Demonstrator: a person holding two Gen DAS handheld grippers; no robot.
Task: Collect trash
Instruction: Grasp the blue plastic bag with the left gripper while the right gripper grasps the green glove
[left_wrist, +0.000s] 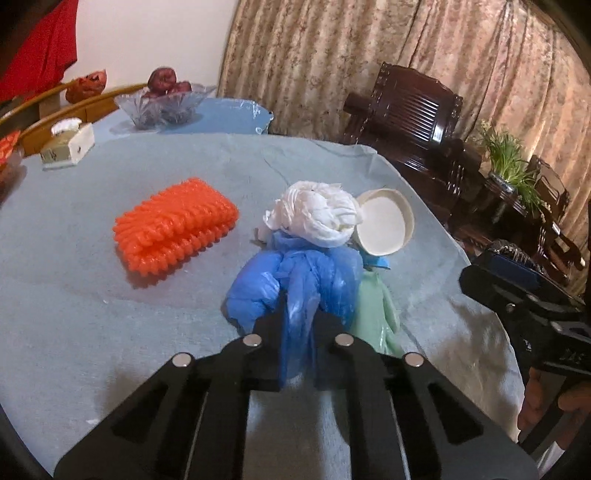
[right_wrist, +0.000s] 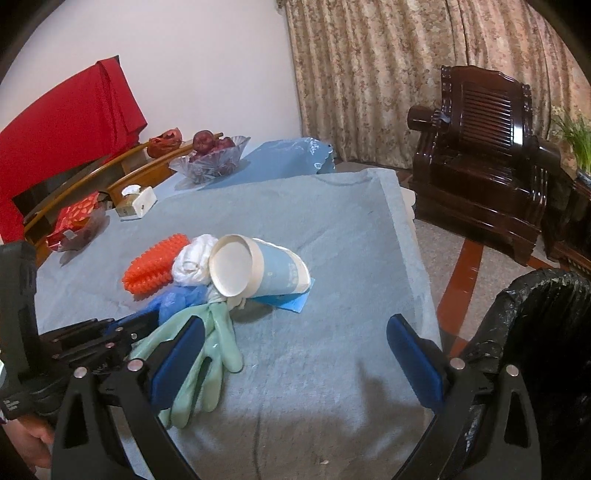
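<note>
A pile of trash lies on the blue-grey tablecloth (left_wrist: 92, 295). It holds a crumpled blue plastic glove (left_wrist: 291, 280), a white tissue wad (left_wrist: 317, 214), a tipped paper cup (left_wrist: 384, 225) and a pale green rubber glove (left_wrist: 376, 310). My left gripper (left_wrist: 298, 317) is shut on the blue glove. My right gripper (right_wrist: 295, 350) is open and empty, low over the cloth beside the green glove (right_wrist: 199, 354). The paper cup (right_wrist: 258, 266), the tissue wad (right_wrist: 192, 258) and the blue glove (right_wrist: 177, 299) lie beyond it. The left gripper (right_wrist: 147, 317) shows at left, the right one (left_wrist: 517, 288) at right.
An orange spiky brush (left_wrist: 173, 225) lies left of the pile. A tissue box (left_wrist: 68, 144) and a glass fruit bowl (left_wrist: 162, 103) stand at the far side. A black-lined bin (right_wrist: 546, 332) stands off the table's right edge. A dark wooden armchair (right_wrist: 480, 147) is beyond.
</note>
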